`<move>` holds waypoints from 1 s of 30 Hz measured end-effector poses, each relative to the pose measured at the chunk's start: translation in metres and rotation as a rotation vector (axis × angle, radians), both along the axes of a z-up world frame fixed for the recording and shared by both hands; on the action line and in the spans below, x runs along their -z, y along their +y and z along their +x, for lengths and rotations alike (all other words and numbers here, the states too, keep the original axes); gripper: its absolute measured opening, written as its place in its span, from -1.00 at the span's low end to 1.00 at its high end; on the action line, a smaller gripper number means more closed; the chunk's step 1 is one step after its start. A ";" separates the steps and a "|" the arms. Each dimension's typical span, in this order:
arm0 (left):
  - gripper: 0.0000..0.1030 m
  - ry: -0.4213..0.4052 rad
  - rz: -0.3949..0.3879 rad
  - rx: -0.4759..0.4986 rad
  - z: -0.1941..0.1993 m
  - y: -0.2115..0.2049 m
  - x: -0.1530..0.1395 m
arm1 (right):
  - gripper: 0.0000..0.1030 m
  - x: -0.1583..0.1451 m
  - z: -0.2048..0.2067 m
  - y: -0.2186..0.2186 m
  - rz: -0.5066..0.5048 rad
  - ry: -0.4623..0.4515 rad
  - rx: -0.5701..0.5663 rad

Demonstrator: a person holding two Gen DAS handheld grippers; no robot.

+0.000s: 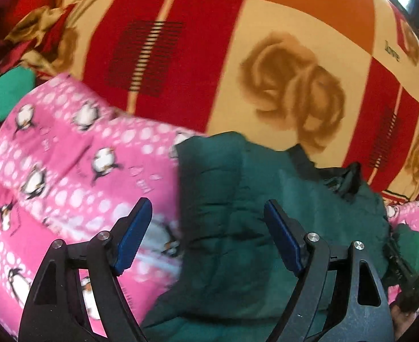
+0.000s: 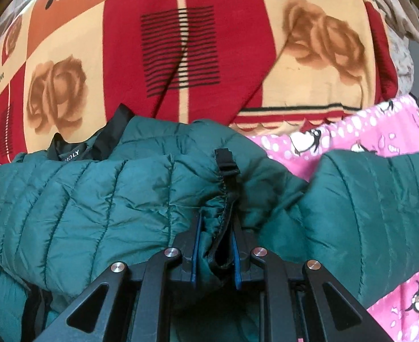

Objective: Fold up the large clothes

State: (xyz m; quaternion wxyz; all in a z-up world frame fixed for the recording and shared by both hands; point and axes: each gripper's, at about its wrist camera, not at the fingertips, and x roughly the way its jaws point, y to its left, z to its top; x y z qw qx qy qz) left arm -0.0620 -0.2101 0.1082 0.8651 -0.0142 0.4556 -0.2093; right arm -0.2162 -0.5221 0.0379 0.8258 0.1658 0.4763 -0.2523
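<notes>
The dark green quilted jacket (image 2: pixel 101 199) lies spread on a pink penguin-print blanket (image 1: pixel 75 168), with a red and cream rose-patterned blanket (image 2: pixel 209 42) beyond it at twelve o'clock. The right tool (image 2: pixel 215 228) is narrow, pinching the jacket's gathered cuff (image 2: pixel 223 193). The left tool (image 1: pixel 206 236) stands wide, gripping nothing, over the jacket's edge.

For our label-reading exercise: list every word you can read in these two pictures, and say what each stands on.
"love": printed on the red, orange and cream rose-patterned blanket, also seen in the left wrist view.
"OLY": ending of a word on the black neck label of the dark green quilted puffer jacket; its start is hidden.
Dark lettering at the blanket's top edge: cut off, unreadable.
</notes>
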 end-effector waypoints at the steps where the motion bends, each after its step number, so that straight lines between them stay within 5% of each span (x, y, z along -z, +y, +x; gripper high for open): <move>1: 0.59 0.005 0.012 0.008 0.002 -0.007 0.002 | -0.68 0.003 0.000 -0.002 0.016 -0.001 0.007; 5: 0.59 0.072 0.150 -0.010 0.011 -0.030 0.034 | -0.68 0.005 0.003 -0.008 0.044 -0.036 0.022; 9: 0.60 0.147 0.082 -0.044 0.019 -0.022 0.055 | -0.68 0.015 0.016 -0.013 0.065 -0.025 0.020; 13: 0.60 0.099 0.120 -0.039 0.015 -0.025 0.052 | -0.64 0.021 0.019 -0.019 0.101 -0.011 0.037; 17: 0.60 0.063 0.141 -0.038 0.010 -0.030 0.052 | 0.14 -0.005 -0.001 -0.022 0.077 -0.081 0.090; 20: 0.60 0.055 0.136 -0.049 0.007 -0.031 0.053 | 0.17 -0.032 -0.013 -0.017 0.077 -0.157 0.100; 25: 0.60 0.018 0.163 -0.051 -0.002 -0.038 0.053 | 0.17 -0.025 0.023 0.021 0.196 -0.138 -0.122; 30: 0.60 -0.011 0.179 -0.046 -0.004 -0.041 0.052 | 0.17 0.010 0.062 0.047 0.145 -0.037 -0.220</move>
